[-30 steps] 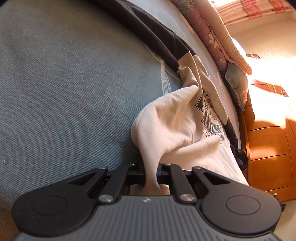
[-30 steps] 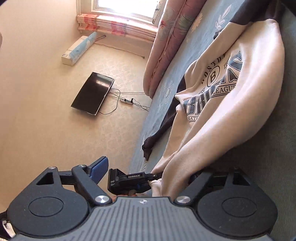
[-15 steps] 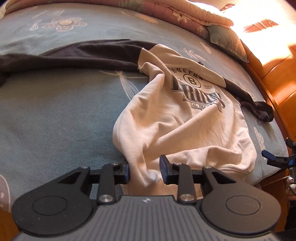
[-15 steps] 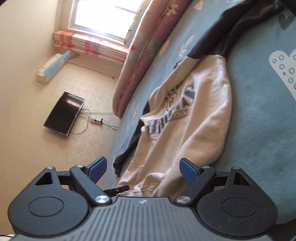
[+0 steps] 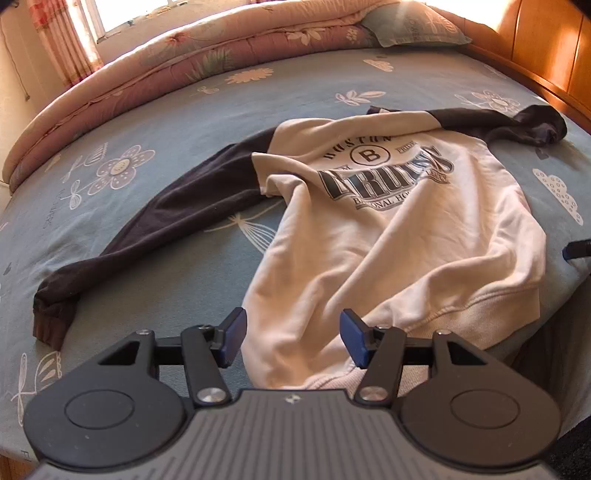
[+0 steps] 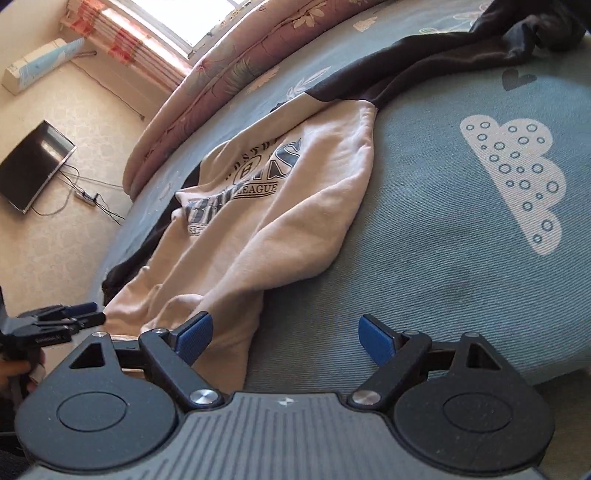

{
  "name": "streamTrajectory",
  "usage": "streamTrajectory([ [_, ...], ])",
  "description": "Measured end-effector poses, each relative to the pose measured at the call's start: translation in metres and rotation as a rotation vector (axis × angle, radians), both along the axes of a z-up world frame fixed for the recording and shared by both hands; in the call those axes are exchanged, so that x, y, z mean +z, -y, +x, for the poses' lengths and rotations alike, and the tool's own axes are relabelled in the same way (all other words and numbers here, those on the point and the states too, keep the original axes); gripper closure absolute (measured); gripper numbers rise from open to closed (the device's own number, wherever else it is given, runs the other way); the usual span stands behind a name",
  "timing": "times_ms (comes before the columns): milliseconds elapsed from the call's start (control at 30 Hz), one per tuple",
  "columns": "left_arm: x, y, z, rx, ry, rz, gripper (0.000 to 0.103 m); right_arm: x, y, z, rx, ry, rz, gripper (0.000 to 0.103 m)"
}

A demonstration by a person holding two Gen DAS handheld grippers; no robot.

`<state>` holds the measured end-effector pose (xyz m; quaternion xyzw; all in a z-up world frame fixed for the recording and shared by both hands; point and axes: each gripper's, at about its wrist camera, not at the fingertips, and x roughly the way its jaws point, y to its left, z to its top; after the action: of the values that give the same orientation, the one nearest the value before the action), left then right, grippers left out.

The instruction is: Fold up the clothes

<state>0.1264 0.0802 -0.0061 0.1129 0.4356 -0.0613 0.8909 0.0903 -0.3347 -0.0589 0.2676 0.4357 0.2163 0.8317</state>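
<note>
A cream sweatshirt with dark sleeves and a dark printed logo lies face up and rumpled on the blue bed; it also shows in the right wrist view. Its left sleeve stretches out to the left, its right sleeve lies bunched at the far right. My left gripper is open, its jaws either side of the hem near the bed's front edge, holding nothing. My right gripper is open and empty just right of the hem. The left gripper also shows in the right wrist view.
The blue patterned bedsheet covers the bed. A pink floral quilt and a pillow lie along the far side. A wooden headboard stands at the right. On the floor lie a dark screen and cables.
Both grippers have let go of the sweatshirt's hem and opened wide. The garment now lies spread on the bed, and both grippers have drawn back toward the front edge.
</note>
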Motion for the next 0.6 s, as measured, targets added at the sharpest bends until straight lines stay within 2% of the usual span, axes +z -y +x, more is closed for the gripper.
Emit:
streamTrajectory([
  [33, 0.005, 0.001, -0.001, 0.0, 0.011, -0.006, 0.045, 0.001, -0.002, 0.0, 0.001, 0.004, -0.031, 0.011],
  [167, 0.012, 0.038, -0.001, -0.148, 0.006, -0.068, 0.036, 0.003, -0.008, -0.002, 0.007, 0.018, -0.157, 0.01],
  [367, -0.018, 0.145, 0.011, -0.435, -0.053, -0.095, 0.035, 0.006, -0.015, -0.01, 0.016, 0.031, -0.35, 0.01],
  [433, -0.03, 0.178, 0.014, -0.518, -0.072, -0.094, 0.035, 0.008, -0.009, -0.018, 0.004, 0.027, -0.35, 0.01],
  [533, -0.049, 0.217, 0.019, -0.595, -0.077, -0.043, 0.035, 0.011, -0.001, -0.03, -0.014, 0.02, -0.35, 0.009],
  [600, -0.059, 0.228, 0.024, -0.586, -0.036, 0.044, 0.035, 0.013, 0.003, -0.036, -0.024, 0.017, -0.354, 0.009],
])
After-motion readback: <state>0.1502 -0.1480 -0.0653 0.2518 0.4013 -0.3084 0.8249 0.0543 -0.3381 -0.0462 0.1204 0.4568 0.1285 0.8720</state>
